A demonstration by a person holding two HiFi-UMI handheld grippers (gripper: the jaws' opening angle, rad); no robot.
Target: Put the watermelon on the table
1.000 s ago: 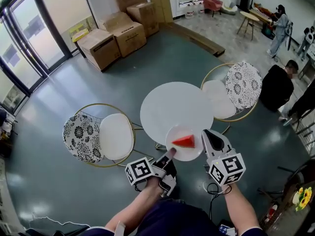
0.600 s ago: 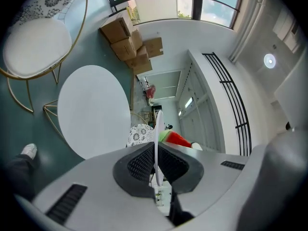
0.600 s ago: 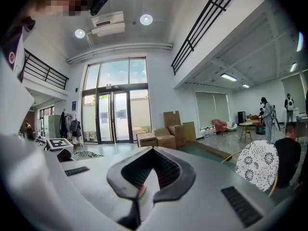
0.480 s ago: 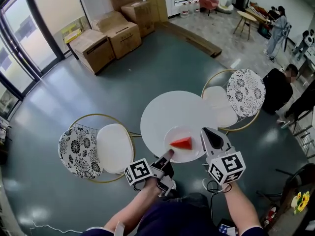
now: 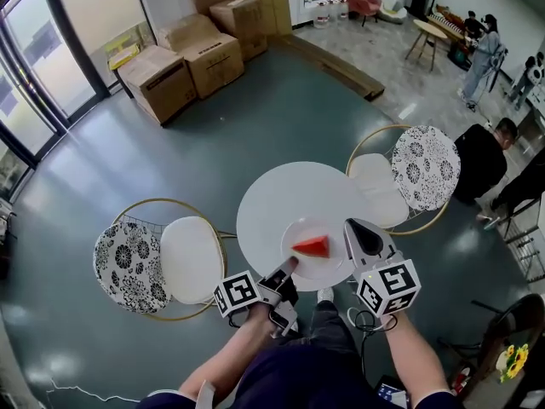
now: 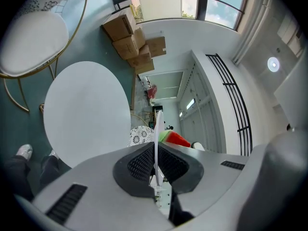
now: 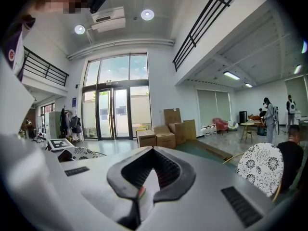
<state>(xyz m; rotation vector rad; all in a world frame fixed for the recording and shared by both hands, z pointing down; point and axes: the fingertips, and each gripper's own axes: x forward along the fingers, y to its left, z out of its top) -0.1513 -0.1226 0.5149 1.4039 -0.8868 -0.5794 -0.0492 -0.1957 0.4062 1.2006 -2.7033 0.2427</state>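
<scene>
**A:** Head view first: where's the fruit?

**B:** The red watermelon wedge [image 5: 312, 246] lies on the round white plate [image 5: 296, 228], over the near part of the round white worktop [image 5: 272, 198]. Your left hand-held gripper [image 5: 289, 267] grips the plate's near-left rim, and your right hand-held gripper [image 5: 356, 232] grips its right rim. I can't tell whether the plate rests on the worktop.

**A:** Left gripper view?

**B:** Your jaws are nearly together, pinching the thin rim [image 6: 157, 129] edge-on. The wedge [image 6: 175, 138] sits just beyond them.

**A:** Right gripper view?

**B:** Jaws clamped on the white rim [image 7: 150, 186], with a sliver of red and green beside it.

**A:** How will it handle?

**B:** I'd judge the wedge wet, soft and loose on a slick, stiff plate. Don't squeeze the fruit; hold opposite rims and keep the plate level.
</scene>
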